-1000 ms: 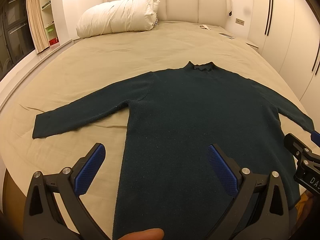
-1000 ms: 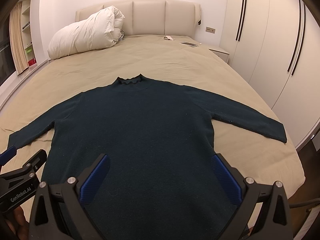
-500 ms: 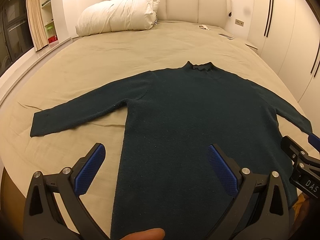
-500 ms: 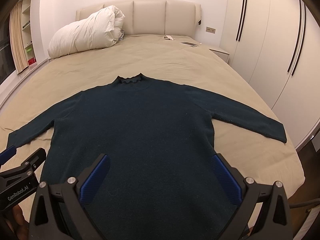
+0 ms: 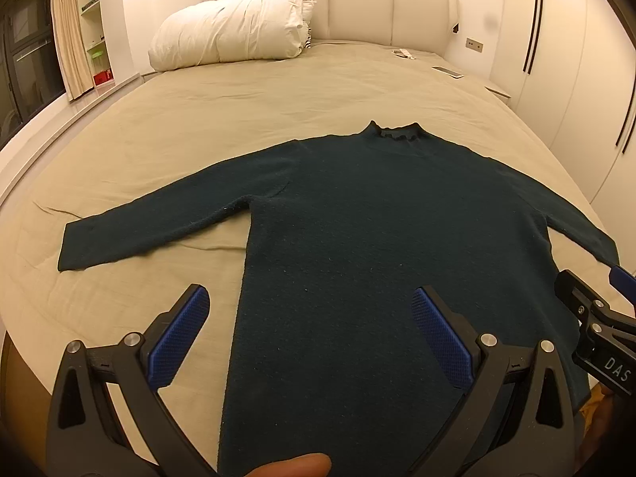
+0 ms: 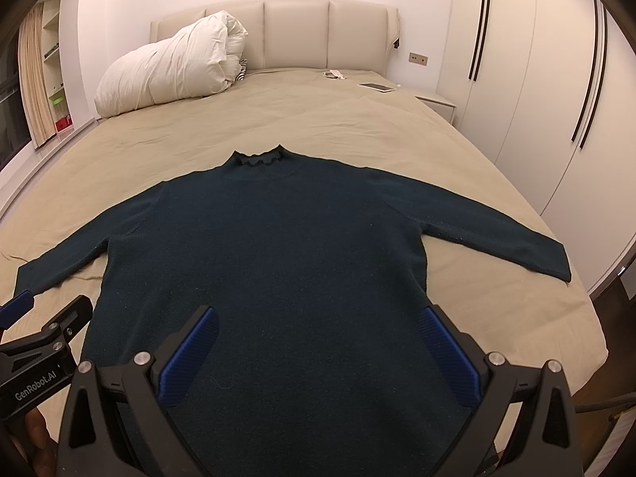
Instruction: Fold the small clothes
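A dark teal long-sleeved sweater (image 5: 377,218) (image 6: 270,246) lies flat on the beige bed (image 5: 198,119), frilled collar away from me, both sleeves spread out to the sides. My left gripper (image 5: 310,314) hovers open above the hem's left part, its blue pads wide apart and holding nothing. My right gripper (image 6: 318,334) hangs open over the lower middle of the sweater, also holding nothing. Each gripper shows at the edge of the other's view, the right gripper (image 5: 588,310) at the right and the left gripper (image 6: 35,318) at the lower left.
A rolled white duvet (image 5: 234,31) (image 6: 171,67) rests against the padded headboard (image 6: 298,31). Small flat items (image 6: 375,86) lie near the bed's far right corner. White wardrobe doors (image 6: 536,99) stand to the right, a shelf and curtain (image 5: 71,39) to the left. A fingertip (image 5: 294,465) shows at the bottom.
The left wrist view has shifted slightly, with the sweater sitting a little lower and further left in frame. Both grippers stay open and the sweater has not moved.
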